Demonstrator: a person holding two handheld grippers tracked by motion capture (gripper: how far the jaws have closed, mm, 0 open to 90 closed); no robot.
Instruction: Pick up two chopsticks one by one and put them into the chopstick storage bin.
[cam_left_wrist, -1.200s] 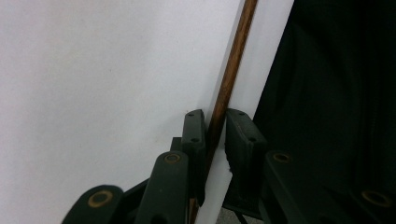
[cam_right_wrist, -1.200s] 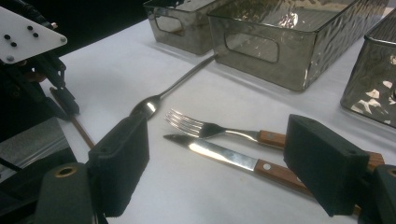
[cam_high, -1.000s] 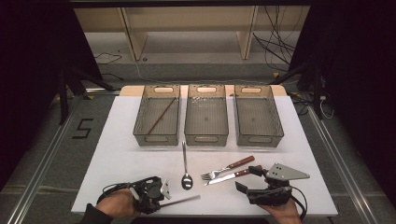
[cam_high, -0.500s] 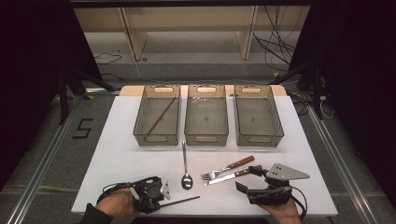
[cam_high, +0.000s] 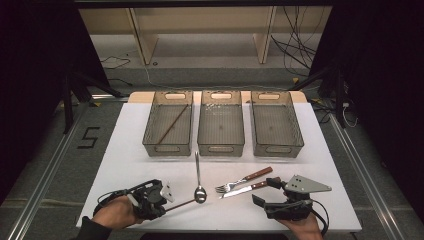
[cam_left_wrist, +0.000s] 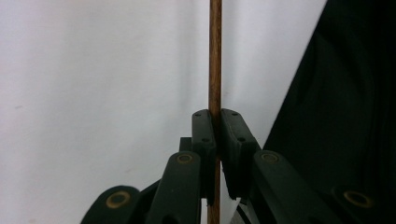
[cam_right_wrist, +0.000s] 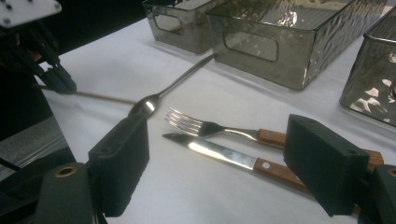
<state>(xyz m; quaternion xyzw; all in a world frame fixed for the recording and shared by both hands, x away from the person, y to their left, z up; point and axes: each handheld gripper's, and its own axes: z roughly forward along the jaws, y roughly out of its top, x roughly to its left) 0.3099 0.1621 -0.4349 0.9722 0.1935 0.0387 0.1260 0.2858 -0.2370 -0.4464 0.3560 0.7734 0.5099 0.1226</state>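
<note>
My left gripper (cam_high: 164, 206) sits at the table's front left, shut on a thin brown chopstick (cam_high: 182, 204) that points right toward the spoon's bowl. In the left gripper view the pads (cam_left_wrist: 205, 135) clamp the chopstick (cam_left_wrist: 215, 56) upright over the white table. The right gripper view shows that same left gripper (cam_right_wrist: 60, 81) holding the chopstick (cam_right_wrist: 102, 97). At the front right my right gripper (cam_high: 265, 191) stands open beside the knife (cam_high: 247, 189); its jaws frame the knife (cam_right_wrist: 219, 154) and fork (cam_right_wrist: 205, 126) without touching them.
A spoon (cam_high: 198, 175) lies handle toward the bins, and a wood-handled fork (cam_high: 245, 181) lies beside the knife. Three grey bins stand in a row at the back: left (cam_high: 150, 131) with another chopstick (cam_high: 172, 124) inside, middle (cam_high: 221, 149), right (cam_high: 277, 150).
My left gripper has lifted a little with the chopstick, whose free end has swung up toward the spoon's bowl. The right gripper has stayed still.
</note>
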